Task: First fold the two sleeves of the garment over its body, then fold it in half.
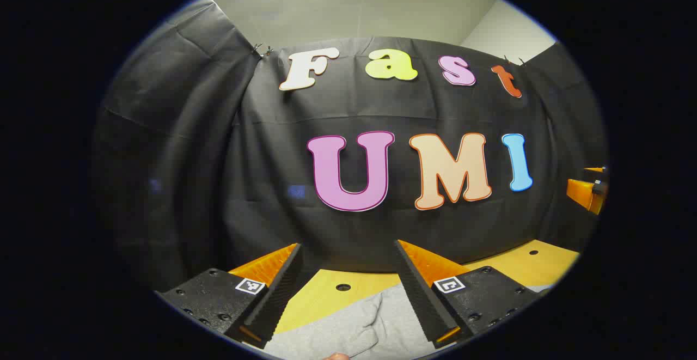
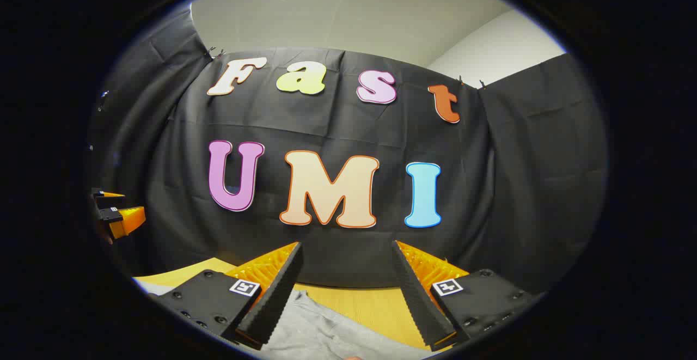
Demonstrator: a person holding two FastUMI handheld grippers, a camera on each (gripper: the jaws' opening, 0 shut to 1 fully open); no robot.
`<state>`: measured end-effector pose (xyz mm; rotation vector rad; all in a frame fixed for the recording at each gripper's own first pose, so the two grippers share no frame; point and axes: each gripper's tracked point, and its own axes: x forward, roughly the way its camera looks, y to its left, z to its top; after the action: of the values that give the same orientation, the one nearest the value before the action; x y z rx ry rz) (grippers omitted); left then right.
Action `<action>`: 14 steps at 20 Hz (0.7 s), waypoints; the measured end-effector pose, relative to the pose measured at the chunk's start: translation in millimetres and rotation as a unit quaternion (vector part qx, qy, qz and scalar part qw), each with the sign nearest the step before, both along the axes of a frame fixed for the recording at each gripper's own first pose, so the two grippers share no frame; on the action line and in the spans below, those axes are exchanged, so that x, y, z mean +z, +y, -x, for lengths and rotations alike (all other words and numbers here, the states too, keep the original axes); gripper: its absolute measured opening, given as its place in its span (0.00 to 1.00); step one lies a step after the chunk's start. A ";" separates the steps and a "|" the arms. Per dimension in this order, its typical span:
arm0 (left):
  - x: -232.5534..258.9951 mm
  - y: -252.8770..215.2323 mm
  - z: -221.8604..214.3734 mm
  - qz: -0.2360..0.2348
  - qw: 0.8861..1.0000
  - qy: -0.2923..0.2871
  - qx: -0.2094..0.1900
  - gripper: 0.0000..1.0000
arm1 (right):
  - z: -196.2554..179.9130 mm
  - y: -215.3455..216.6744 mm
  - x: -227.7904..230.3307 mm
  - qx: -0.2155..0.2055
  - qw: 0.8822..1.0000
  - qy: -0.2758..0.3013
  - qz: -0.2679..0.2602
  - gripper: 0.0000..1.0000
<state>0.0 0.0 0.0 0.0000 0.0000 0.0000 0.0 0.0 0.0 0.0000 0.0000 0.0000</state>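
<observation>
The light grey, soft fabric garment [image 1: 354, 330] lies flat on the yellow wooden table [image 1: 523, 264], at the 6 o'clock edge of the left gripper view. Its far edge runs roughly from 9 o'clock to 3 o'clock across the table, a little before a small round hole [image 1: 343, 287] in the board. How the long axis of the garment runs, I cannot tell, because so little of the cloth is in the picture. The surface is matte and slightly fuzzy, with a curved fold or seam near the middle, and it looks mostly smooth.

The left gripper [image 1: 348, 294] stands wide open above this cloth. Its two fingers are well apart and nothing is between them; they hold nothing. At 3 o'clock in this view, a part of the other gripper appears far off.

In the right gripper view the same grey garment [image 2: 321, 333] lies at 6 o'clock on the table [image 2: 370, 303], with soft wrinkles and one raised fold that points toward 11 o'clock. The right gripper [image 2: 348, 294] is also wide open over it and grips nothing. At 9 o'clock the left gripper [image 2: 117, 215] is seen small, beside the black cloth wall [image 2: 523, 185].
</observation>
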 end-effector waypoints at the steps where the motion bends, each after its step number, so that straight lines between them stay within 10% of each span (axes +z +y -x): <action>1: -0.4 -0.7 -1.1 0.001 1.000 0.002 0.000 0.96 | -1.4 1.7 -0.3 0.003 1.000 0.000 -0.001 1.00; 14: -3.4 1.6 -8.2 -0.002 1.000 0.009 0.005 0.96 | -9.3 0.4 -8.3 0.005 1.000 0.005 -0.006 1.00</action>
<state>8.2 1.6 -3.4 0.0037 0.0174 0.0109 9.3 0.4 -8.3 0.0126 0.0100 0.0100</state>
